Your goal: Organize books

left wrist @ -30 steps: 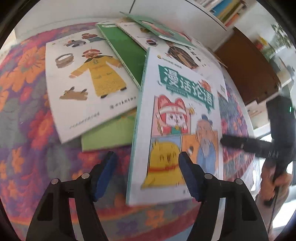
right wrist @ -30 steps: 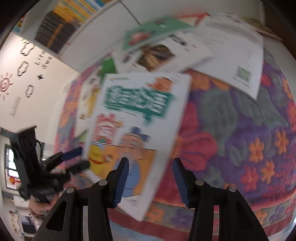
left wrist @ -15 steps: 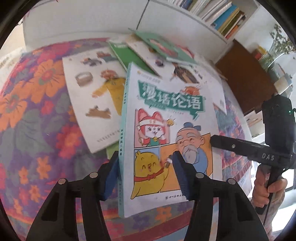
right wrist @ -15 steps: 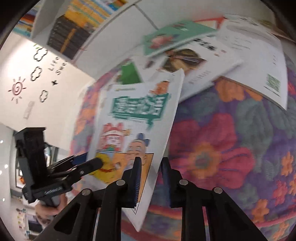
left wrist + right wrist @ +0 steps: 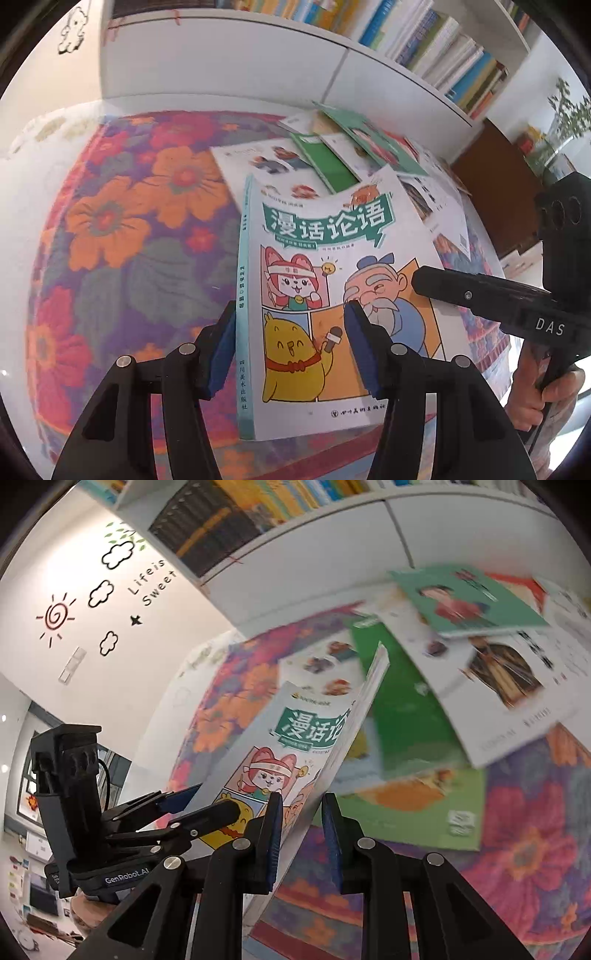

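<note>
We have the comic book (image 5: 332, 302) lifted, tilted above the floral cloth (image 5: 122, 229). Right gripper (image 5: 301, 834) is pinched nearly closed on its open page edge. Left gripper (image 5: 290, 350) straddles the spine side, half open (contact unclear). Risk: a 1-edge pinch lets the cover sag or slip. Scattered books (image 5: 461, 657) crowd behind; free cloth lies on our left.

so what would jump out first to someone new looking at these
The cartoon-cover book lifted off the flowered cloth, gripped by both tongs: left tongs across its spine side, right tongs on its right edge. Behind it, more books lie scattered below a packed bookshelf.
</note>
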Demonstrator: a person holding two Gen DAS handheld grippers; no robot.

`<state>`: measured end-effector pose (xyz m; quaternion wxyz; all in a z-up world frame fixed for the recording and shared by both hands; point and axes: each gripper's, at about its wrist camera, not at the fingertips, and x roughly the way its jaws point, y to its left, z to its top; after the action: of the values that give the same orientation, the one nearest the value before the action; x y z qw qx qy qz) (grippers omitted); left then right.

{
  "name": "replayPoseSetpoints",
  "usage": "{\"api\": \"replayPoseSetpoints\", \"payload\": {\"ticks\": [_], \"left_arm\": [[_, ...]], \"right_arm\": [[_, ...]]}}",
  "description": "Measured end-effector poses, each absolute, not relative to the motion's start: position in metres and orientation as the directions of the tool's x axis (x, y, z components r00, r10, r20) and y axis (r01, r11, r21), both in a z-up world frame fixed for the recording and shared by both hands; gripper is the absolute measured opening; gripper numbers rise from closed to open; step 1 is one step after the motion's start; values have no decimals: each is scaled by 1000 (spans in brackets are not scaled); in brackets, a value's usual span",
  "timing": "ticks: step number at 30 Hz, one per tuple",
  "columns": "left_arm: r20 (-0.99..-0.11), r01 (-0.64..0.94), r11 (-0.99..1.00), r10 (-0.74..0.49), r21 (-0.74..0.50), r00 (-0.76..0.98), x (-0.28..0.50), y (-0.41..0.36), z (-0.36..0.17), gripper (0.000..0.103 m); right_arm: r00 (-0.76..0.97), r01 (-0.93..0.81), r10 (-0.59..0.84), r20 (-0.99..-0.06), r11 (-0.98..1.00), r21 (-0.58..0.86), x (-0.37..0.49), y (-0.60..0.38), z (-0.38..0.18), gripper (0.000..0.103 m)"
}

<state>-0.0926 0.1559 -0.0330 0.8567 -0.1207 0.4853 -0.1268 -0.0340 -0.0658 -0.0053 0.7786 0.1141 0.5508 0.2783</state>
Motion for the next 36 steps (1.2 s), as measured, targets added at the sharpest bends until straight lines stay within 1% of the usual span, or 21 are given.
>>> {"api": "replayPoseSetpoints", "payload": {"ticks": [9,13,17,22,28,34,35,36], "left_arm": [[-781,1,942,-279,-335,558,-100,231,-21,53],[-793,-85,939,-230,-332,564,-106,271,-34,53],[-805,-137,926,-224,-351,549,-108,297,-54,53],[-823,-194,906,-230,-376,520,-111,317,-77,53],[-857,-265,907,-167,-327,488,-111,332,-92,53],[-881,-297,915,-117,-275,458,-110,335,-98,53],[-885,-302,917,-102,-261,454,-110,335,-99,55],[-888,-306,919,-91,-250,451,-109,335,-99,56]], "right_arm": [[191,-381,596,-780,777,500,-19,15,-4,22],[145,-408,615,-775,751,520,-16,53,-16,22],[106,-428,609,-786,742,517,-19,85,-39,22],[40,-401,607,-793,737,544,-15,100,-68,22],[12,-374,590,-808,752,543,-12,106,-89,22],[-3,-355,589,-808,755,551,-10,109,-99,22],[-8,-351,589,-808,755,553,-9,109,-101,22],[-9,-351,585,-811,757,551,-9,110,-101,22]]}}
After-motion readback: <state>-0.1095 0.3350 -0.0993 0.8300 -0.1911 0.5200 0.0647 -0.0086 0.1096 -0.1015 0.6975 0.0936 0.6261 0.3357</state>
